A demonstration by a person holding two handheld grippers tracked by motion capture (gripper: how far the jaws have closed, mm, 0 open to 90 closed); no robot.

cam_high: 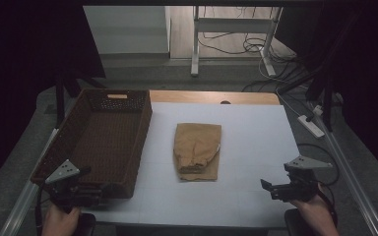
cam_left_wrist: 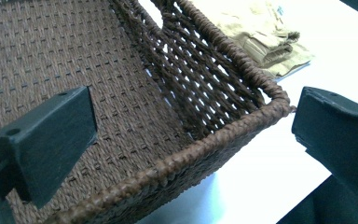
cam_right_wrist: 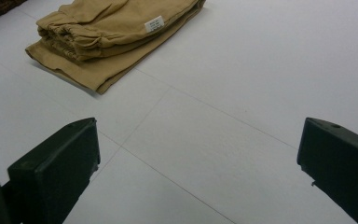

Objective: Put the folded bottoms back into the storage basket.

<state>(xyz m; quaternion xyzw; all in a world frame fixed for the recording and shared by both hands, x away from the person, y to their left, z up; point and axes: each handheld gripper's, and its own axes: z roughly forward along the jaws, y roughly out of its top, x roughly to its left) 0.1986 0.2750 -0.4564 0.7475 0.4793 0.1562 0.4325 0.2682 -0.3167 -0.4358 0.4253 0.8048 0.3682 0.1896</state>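
on table left – wicker basket empty; folded tan garment beside it – left gripper, right gripper wide.

Tan folded trousers, dark brown woven basket, white table, black tools

A white-topped table with a wooden far edge stands on a grey floor in a dimly lit room. Beyond it, a pale wall panel adjoins a lighter wood-toned floor area, where a white desk frame stands amid loose black cables. A white power strip lies on the floor to the right, and dark surroundings close in at both sides.
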